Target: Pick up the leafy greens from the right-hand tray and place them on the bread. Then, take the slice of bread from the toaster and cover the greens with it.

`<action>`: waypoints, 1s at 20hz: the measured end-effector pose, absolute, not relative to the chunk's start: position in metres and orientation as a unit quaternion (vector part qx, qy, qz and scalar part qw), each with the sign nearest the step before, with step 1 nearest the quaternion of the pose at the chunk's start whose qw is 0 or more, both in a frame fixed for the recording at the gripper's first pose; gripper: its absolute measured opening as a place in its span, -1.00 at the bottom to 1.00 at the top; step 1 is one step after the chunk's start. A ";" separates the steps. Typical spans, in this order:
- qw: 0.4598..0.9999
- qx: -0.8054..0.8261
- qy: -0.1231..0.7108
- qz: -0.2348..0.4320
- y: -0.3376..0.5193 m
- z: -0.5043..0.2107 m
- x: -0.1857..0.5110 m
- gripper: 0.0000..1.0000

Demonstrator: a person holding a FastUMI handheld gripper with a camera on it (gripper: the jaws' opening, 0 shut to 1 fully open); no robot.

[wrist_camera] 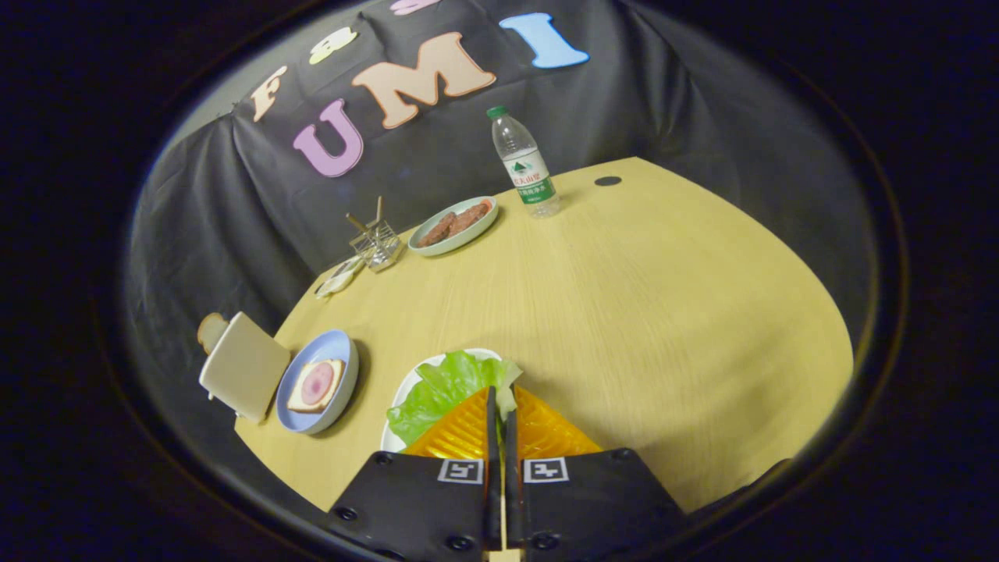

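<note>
Gripper view | gripper point(501, 410) jaws nearly closed, apparently pinching leafy greens point(445, 386) | greens: bright green, ruffled, over white tray point(406, 390), lower centre | bread point(316, 385) on blue plate point(343, 347), lower left.

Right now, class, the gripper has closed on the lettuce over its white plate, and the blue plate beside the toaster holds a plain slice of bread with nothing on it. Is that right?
Not quite. In the gripper view, the bread on the blue plate beside the toaster carries a round pink slice of meat. The rest stands: the gripper is closed on the lettuce over its white plate.
</note>
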State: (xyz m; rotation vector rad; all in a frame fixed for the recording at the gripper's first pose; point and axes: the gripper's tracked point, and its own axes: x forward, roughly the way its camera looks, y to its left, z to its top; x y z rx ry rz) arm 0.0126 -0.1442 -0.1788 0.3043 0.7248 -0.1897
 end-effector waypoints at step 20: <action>0.922 -0.057 0.354 -0.149 -0.154 -0.160 0.008 -0.90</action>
